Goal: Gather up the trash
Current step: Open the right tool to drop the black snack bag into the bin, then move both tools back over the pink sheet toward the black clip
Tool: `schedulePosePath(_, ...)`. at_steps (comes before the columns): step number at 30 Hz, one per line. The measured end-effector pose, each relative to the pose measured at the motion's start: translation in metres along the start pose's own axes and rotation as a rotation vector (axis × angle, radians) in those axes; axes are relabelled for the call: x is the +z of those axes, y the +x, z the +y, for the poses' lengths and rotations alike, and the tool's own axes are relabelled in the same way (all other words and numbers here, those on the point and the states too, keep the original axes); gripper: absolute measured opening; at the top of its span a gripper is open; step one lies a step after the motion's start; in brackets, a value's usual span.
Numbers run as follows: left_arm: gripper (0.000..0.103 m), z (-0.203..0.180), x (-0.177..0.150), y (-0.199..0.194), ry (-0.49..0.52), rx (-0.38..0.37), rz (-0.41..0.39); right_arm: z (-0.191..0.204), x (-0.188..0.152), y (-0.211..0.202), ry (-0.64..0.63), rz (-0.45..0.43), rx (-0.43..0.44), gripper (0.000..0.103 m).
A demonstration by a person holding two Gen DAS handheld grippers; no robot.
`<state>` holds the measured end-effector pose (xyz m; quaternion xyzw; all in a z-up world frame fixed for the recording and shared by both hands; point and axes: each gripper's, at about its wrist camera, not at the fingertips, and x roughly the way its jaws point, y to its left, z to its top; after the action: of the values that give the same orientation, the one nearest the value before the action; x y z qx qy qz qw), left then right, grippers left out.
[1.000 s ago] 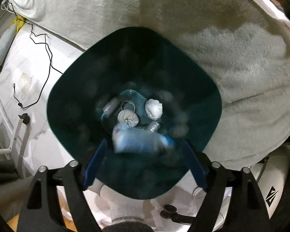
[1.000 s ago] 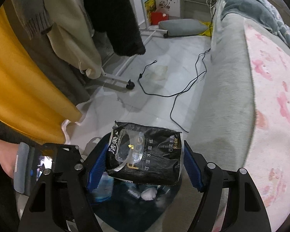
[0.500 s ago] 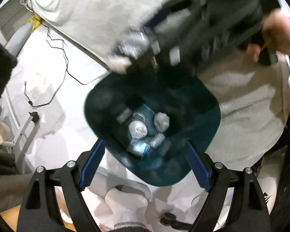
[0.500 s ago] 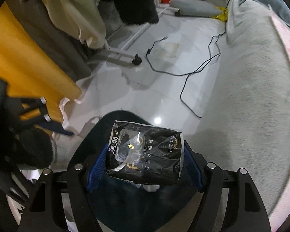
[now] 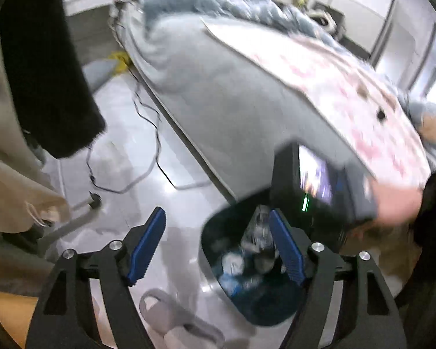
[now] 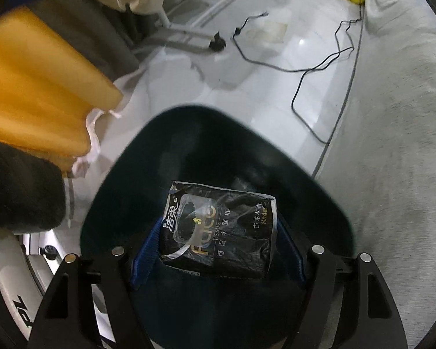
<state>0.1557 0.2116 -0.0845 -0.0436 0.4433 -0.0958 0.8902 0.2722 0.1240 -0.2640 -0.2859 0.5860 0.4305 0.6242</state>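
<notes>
Pale glossy floor (image 6: 276, 93) underneath, and the dark bin (image 6: 223, 145) sits on it just beside the grey-covered bed (image 6: 398, 133), a black cable (image 6: 308, 69) trailing further off. The right hand-held gripper (image 6: 218, 250) points steeply down over the bin mouth, clenched on the black tissue pack (image 6: 218, 232). The left hand-held gripper (image 5: 218, 247) hangs tilted, nothing between its pads, jaws just narrowed a little, bin (image 5: 247, 276) partly behind its right finger.

My left gripper (image 5: 218, 247): lifted off the bin (image 5: 212, 232), jaws just narrowed, empty.
My right gripper (image 6: 218, 247): lowered tissue pack (image 6: 218, 232) into bin mouth.
</notes>
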Motion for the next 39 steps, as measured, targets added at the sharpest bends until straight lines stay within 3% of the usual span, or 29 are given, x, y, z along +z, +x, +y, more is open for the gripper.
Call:
schedulePosePath(6,0.071,0.002,0.027,-0.029,-0.063,0.04,-0.118,0.01,-0.007,0.033,0.022,0.075,0.013,0.075)
schedulePosePath(11,0.071,0.001,0.042,-0.045,-0.098,0.057,-0.149,0.014,-0.017,0.058,0.029,0.162,-0.028,0.075)
schedulePosePath(18,0.074,-0.012,0.057,-0.057,-0.097,0.077,-0.207,0.02,-0.023,0.069,0.02,0.229,-0.104,0.086)
schedulePosePath(20,0.076,-0.019,0.064,-0.061,-0.088,0.089,-0.223,0.022,-0.022,0.06,0.016,0.207,-0.112,0.092)
schedulePosePath(27,0.086,-0.049,0.088,-0.072,-0.053,0.103,-0.275,0.032,-0.021,0.009,-0.008,0.068,-0.106,0.092)
schedulePosePath(33,0.092,-0.078,0.103,-0.067,-0.035,0.084,-0.309,0.025,-0.02,-0.067,-0.031,-0.154,-0.167,0.092)
schedulePosePath(39,0.092,-0.104,0.115,-0.063,-0.001,0.106,-0.354,-0.014,-0.037,-0.143,0.092,-0.378,-0.197,0.092)
